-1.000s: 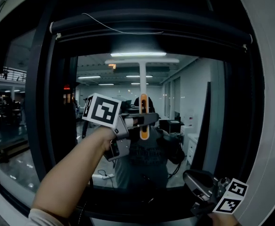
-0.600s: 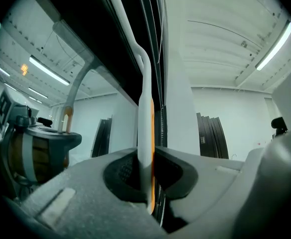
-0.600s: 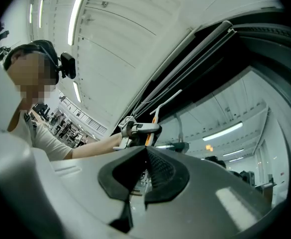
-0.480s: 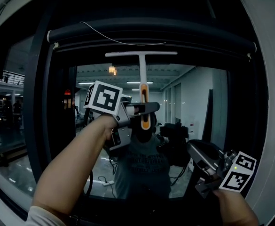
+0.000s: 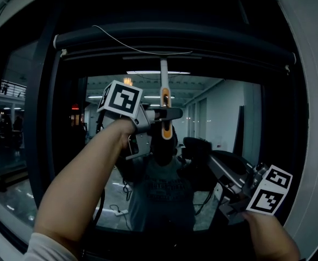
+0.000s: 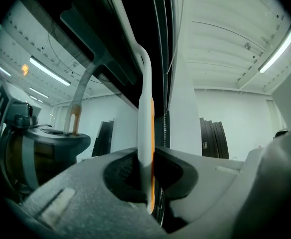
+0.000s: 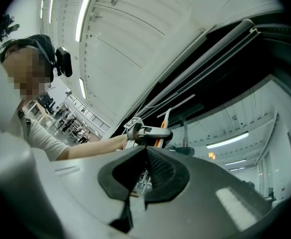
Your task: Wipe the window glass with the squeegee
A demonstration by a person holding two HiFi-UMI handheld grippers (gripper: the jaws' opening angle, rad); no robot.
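In the head view my left gripper (image 5: 165, 115) is held up against the window glass (image 5: 224, 107), shut on the squeegee (image 5: 163, 78). The white handle with an orange strip stands upright. Its blade lies in the dark at the top edge of the pane and is hard to make out. In the left gripper view the squeegee handle (image 6: 145, 133) runs up between the jaws, and its reflection (image 6: 75, 118) shows in the glass. My right gripper (image 5: 194, 145) hangs low at the right, shut with nothing in it. From the right gripper view the squeegee (image 7: 163, 117) is small and far off.
A dark roller-blind tube (image 5: 175, 37) with a thin cord runs across above the pane. Dark window frame posts (image 5: 44, 118) stand at the left and right. The glass mirrors a person and the lit room behind me.
My left gripper has lifted the squeegee up the pane, so the blade went from mid-glass to the top edge. My right gripper has risen from the bottom right corner.
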